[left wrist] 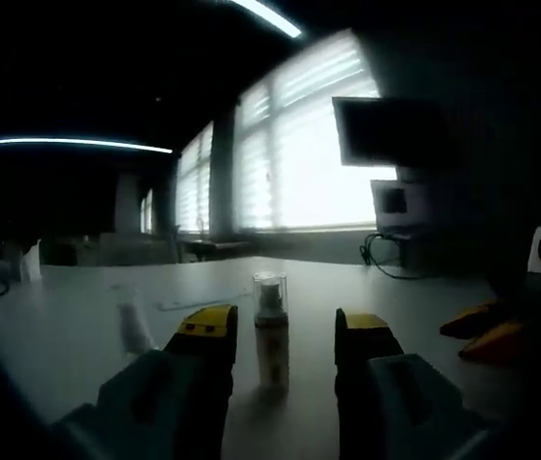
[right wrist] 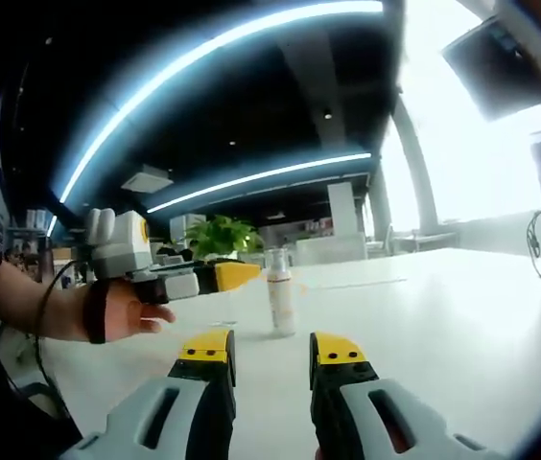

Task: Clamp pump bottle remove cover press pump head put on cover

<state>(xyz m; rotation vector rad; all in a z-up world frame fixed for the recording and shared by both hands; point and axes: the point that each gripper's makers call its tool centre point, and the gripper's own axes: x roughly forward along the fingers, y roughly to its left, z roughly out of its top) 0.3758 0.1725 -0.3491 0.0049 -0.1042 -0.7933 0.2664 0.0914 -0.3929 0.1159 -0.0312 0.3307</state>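
Pump bottle (left wrist: 270, 331) stands upright on the table (left wrist: 79, 326) — capped, untouched; both tongs (left wrist: 285, 335) (right wrist: 270, 353) apart.

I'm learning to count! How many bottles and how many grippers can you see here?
Bottle: 1
Hand-held grippers: 2, left hand-held gripper and right hand-held gripper
Total: 3

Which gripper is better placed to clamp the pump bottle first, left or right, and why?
Left, probably. The pump bottle stands upright, lined up with the gap of the open left gripper. The right gripper is open too, but the bottle looks farther off.
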